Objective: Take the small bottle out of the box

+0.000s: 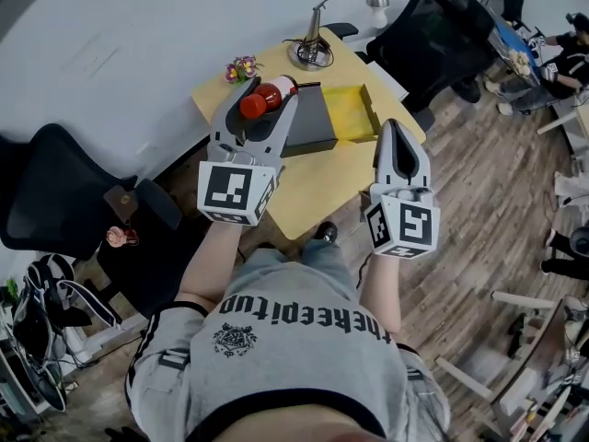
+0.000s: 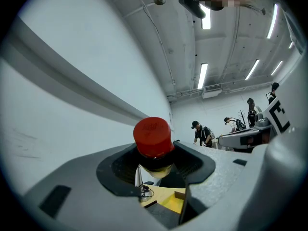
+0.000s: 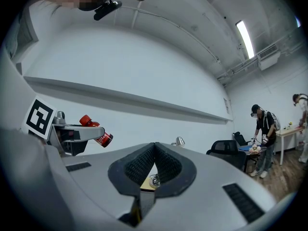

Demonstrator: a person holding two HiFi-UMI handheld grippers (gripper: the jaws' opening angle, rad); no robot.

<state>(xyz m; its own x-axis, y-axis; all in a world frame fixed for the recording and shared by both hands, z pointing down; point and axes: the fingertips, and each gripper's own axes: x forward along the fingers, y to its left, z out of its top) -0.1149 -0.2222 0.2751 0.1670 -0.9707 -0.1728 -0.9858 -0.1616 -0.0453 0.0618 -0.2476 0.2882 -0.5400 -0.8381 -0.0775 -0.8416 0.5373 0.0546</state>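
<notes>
The small bottle [image 1: 261, 98], red-capped with a red label, is clamped between the jaws of my left gripper [image 1: 259, 109], lifted above the table. In the left gripper view its red cap [image 2: 153, 136] stands up between the dark pads. The right gripper view shows the bottle [image 3: 95, 130] tilted in the left gripper at the left. The box [image 1: 354, 113], yellow inside with dark grey outer walls, lies open on the yellow table [image 1: 313, 182], just right of the bottle. My right gripper [image 1: 401, 147] hovers right of the box, its pads [image 3: 144, 165] meeting with nothing between them.
A desk lamp [image 1: 317, 26] stands at the table's far edge, with a small bunch of flowers [image 1: 243, 67] to its left. Black office chairs [image 1: 433, 40] stand behind and left [image 1: 55, 196] of the table. People stand far off at the right [image 3: 263, 134].
</notes>
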